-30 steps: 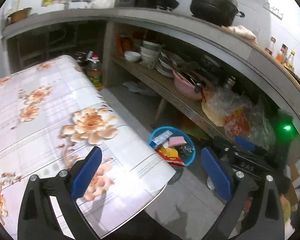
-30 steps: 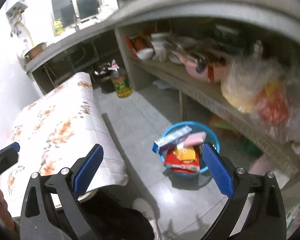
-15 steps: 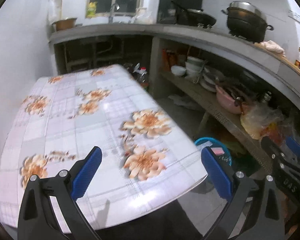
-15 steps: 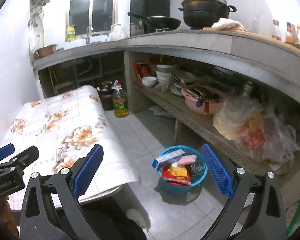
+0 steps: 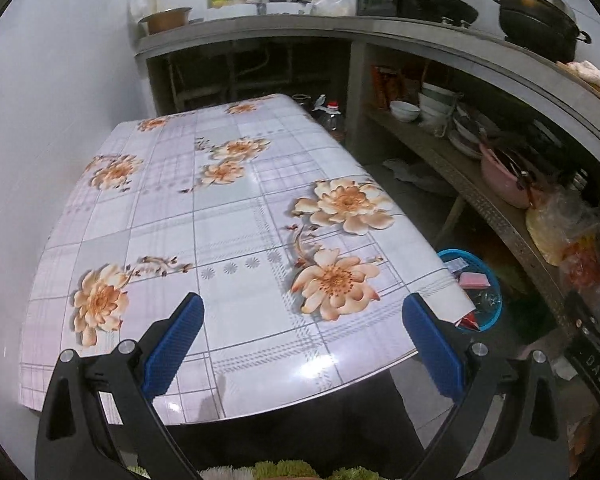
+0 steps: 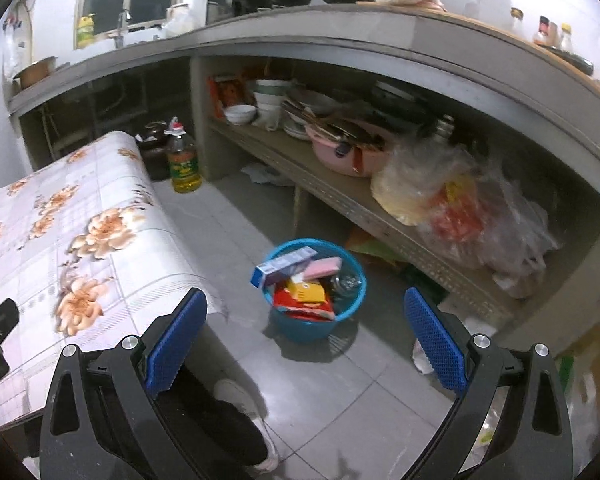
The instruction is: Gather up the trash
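- Here we are looking first at the concrete counter (image 6: 380, 36), which is running along the wall and carrying a dark pot and a pan on top.
- Under it, the shelf (image 6: 340, 200) is holding stacked bowls, a pink basin (image 6: 352, 152) and clear plastic bags.
- We are facing the table (image 5: 228, 216) from the left wrist view; its flowered cloth is lying bare, with nothing standing on it.
- We are seeing the blue basket (image 6: 316, 322) standing on the tiled floor between the table's edge and the shelf, well apart from both grippers.
- Inside it the trash is lying piled: a blue-and-white box (image 6: 284, 266) across the rim, a pink sponge (image 6: 322, 268) beside it, red and yellow wrappers (image 6: 304, 294) beneath.
- An oil bottle (image 6: 184, 160) is standing upright on the floor by the table's far corner.
- We are holding the left gripper (image 5: 300, 344) spread wide over the table's near edge, grasping nothing.
- We are holding the right gripper (image 6: 306, 342) likewise spread wide and empty, above the floor, pointing toward the basket.
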Demonstrator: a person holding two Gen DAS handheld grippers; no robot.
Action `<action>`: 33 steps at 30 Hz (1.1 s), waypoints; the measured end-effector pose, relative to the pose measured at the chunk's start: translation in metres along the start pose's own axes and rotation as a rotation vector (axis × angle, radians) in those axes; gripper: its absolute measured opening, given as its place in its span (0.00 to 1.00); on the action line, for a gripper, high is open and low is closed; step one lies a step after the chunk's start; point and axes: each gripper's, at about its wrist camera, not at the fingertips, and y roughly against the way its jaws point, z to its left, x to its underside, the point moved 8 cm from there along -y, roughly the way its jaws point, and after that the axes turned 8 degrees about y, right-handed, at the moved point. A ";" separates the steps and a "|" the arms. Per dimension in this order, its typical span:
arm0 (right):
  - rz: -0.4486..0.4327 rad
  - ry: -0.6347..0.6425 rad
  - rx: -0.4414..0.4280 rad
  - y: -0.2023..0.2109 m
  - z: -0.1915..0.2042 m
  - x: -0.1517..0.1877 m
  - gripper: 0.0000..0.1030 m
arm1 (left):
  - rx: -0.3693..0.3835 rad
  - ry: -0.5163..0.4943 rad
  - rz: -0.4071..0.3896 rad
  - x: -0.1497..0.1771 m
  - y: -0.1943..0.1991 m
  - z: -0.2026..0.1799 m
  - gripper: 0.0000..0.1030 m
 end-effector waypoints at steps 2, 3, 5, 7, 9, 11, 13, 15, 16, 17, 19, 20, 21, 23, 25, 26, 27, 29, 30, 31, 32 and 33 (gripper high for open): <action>0.011 -0.003 0.011 -0.002 -0.003 0.003 0.92 | -0.007 0.002 0.005 0.001 0.000 0.000 0.94; 0.015 -0.003 0.013 -0.002 -0.004 0.004 0.92 | -0.009 0.002 0.007 0.001 -0.001 0.000 0.94; 0.022 -0.002 0.016 -0.003 -0.004 0.006 0.92 | -0.013 0.001 0.008 0.001 0.000 -0.001 0.94; 0.025 0.001 0.016 -0.004 -0.004 0.007 0.92 | -0.013 0.001 0.008 0.001 0.000 -0.002 0.94; 0.027 0.004 0.016 -0.004 -0.004 0.008 0.92 | -0.013 0.000 0.010 0.001 0.000 -0.003 0.94; 0.028 0.005 0.015 -0.004 -0.005 0.008 0.92 | -0.015 -0.001 0.013 0.002 0.000 -0.005 0.94; 0.029 0.005 0.016 -0.004 -0.005 0.008 0.92 | -0.016 -0.003 0.017 0.003 0.000 -0.006 0.94; 0.029 0.002 0.018 -0.004 -0.007 0.009 0.92 | -0.019 -0.005 0.015 0.003 0.001 -0.007 0.94; 0.029 -0.001 0.017 -0.004 -0.007 0.009 0.92 | -0.018 -0.004 0.015 0.003 0.000 -0.007 0.94; 0.030 -0.002 0.015 -0.004 -0.008 0.010 0.92 | -0.018 -0.005 0.014 0.003 0.001 -0.007 0.94; 0.029 0.000 0.016 -0.004 -0.008 0.009 0.92 | -0.020 -0.008 0.013 0.003 0.001 -0.008 0.94; 0.028 0.002 0.016 -0.004 -0.008 0.009 0.92 | -0.020 -0.009 0.013 0.003 0.002 -0.009 0.94; 0.028 0.002 0.015 -0.004 -0.008 0.009 0.92 | -0.021 -0.011 0.013 0.003 0.002 -0.009 0.94; 0.029 0.002 0.017 -0.004 -0.008 0.009 0.92 | -0.021 -0.011 0.013 0.003 0.002 -0.009 0.94; 0.029 0.001 0.014 -0.004 -0.008 0.009 0.92 | -0.021 -0.012 0.014 0.003 0.002 -0.010 0.94; 0.029 0.002 0.015 -0.004 -0.008 0.009 0.92 | -0.022 -0.012 0.015 0.003 0.002 -0.010 0.94; 0.030 0.002 0.016 -0.004 -0.008 0.009 0.92 | -0.021 -0.012 0.016 0.003 0.002 -0.010 0.94; 0.030 0.000 0.015 -0.004 -0.008 0.010 0.92 | -0.021 -0.012 0.017 0.003 0.002 -0.010 0.94; 0.030 0.000 0.014 -0.004 -0.008 0.010 0.92 | -0.021 -0.012 0.017 0.004 0.002 -0.010 0.94; 0.031 0.000 0.014 -0.004 -0.008 0.011 0.92 | -0.022 -0.013 0.017 0.003 0.002 -0.010 0.94; 0.031 0.001 0.014 -0.004 -0.008 0.012 0.92 | -0.021 -0.012 0.017 0.003 0.002 -0.010 0.94; 0.031 -0.001 0.014 -0.004 -0.008 0.012 0.92 | -0.022 -0.012 0.018 0.003 0.002 -0.010 0.94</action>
